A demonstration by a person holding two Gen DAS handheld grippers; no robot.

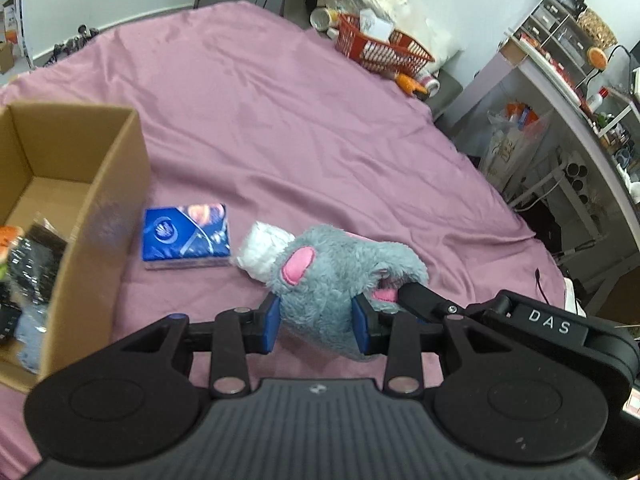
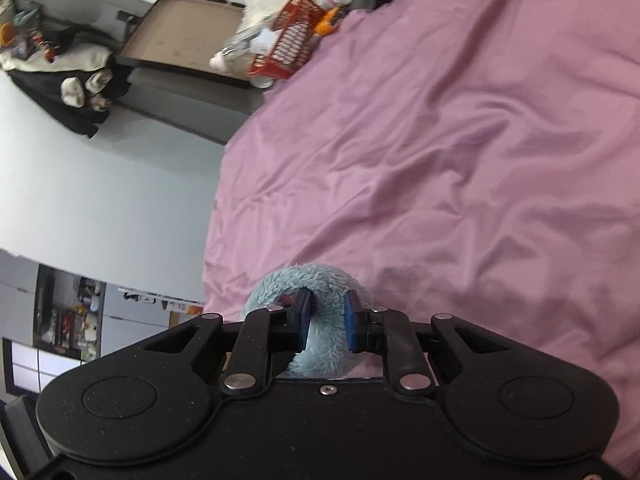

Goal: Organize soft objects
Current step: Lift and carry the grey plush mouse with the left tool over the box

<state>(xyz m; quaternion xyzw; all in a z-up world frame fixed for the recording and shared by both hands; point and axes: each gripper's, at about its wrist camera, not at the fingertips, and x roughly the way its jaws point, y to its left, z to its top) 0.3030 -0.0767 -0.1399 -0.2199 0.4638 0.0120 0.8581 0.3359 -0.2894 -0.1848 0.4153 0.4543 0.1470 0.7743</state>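
Left gripper [image 1: 318,326]: pads clamp the grey plush toy [image 1: 340,276]. Right gripper [image 2: 327,326]: pinches the toy's other end. Toy held above the near part of the pink bedsheet [image 1: 280,120]; tissue pack [image 1: 186,236] and cardboard box [image 1: 100,208] lie alongside.

The box [image 1: 96,216] stands at the left on the bed [image 1: 300,128]. The pack [image 1: 186,236] lies just right of the box. The wad [image 1: 262,250] lies right of the pack, touching the plush [image 1: 332,276]. The basket [image 1: 380,48] sits at the bed's far edge.
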